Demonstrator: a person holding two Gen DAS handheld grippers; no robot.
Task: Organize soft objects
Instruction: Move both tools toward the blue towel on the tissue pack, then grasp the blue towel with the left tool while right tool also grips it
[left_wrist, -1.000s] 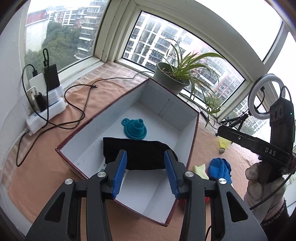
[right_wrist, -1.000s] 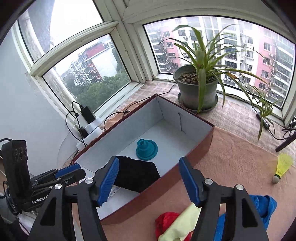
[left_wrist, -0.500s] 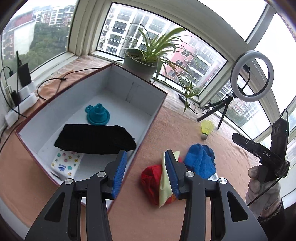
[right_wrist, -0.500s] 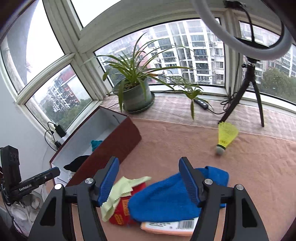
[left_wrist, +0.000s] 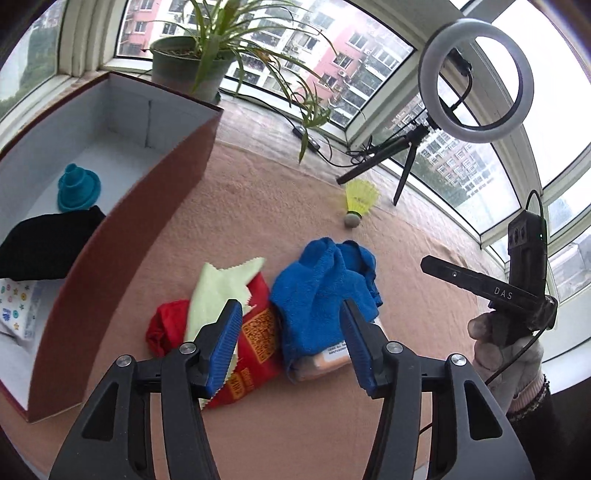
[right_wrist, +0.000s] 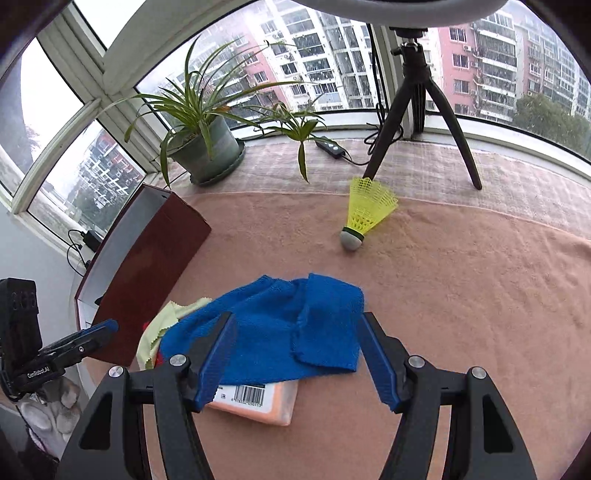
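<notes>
Cloths: four; shuttlecock: one; box: one; funnel: one.

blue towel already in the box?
No. The blue towel lies on the mat outside the box, draped over an orange packet.

Before me, a blue towel, pale green cloth, red packet, yellow shuttlecock, teal funnel.

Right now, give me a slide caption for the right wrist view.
Open right tongs hover over a blue towel draped on an orange packet, yellow shuttlecock beyond.
</notes>
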